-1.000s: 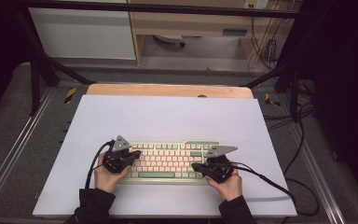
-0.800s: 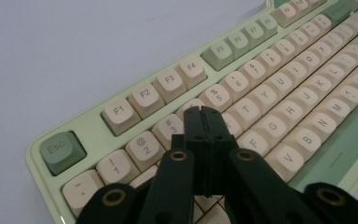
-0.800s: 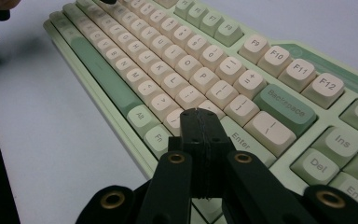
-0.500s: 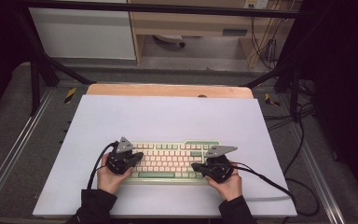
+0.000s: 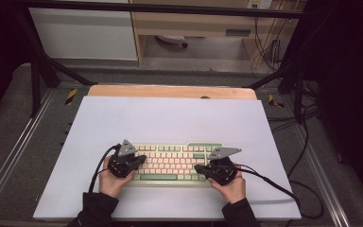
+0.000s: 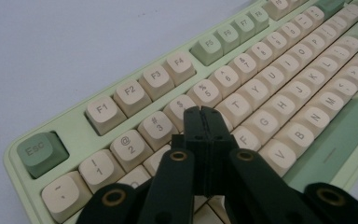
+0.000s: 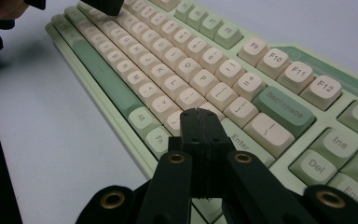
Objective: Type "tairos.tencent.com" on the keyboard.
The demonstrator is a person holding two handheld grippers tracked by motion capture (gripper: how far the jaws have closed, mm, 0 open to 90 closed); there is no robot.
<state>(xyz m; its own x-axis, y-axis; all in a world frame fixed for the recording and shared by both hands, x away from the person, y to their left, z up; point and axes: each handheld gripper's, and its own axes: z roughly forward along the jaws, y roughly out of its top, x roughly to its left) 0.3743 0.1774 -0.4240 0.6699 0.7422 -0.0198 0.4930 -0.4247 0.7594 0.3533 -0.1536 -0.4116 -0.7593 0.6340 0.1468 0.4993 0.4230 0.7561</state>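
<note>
2 grippers, left [image 5: 141, 160] and right [image 5: 199, 168], jaws pressed together, over keyboard [image 5: 170, 163].

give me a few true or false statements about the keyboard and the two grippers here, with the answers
1. The left gripper has its black jaws closed together with nothing between them. True.
2. The pale green keyboard with cream keycaps lies on bare wood. False: it lies on a white sheet; the wooden table edge shows beyond the sheet.
3. The Esc key is cream. False: it is green.
4. The right gripper is over the end of the keyboard that has the green Backspace key. True.
5. The right gripper grips a loose keycap. False: its jaws are shut on nothing.
</note>
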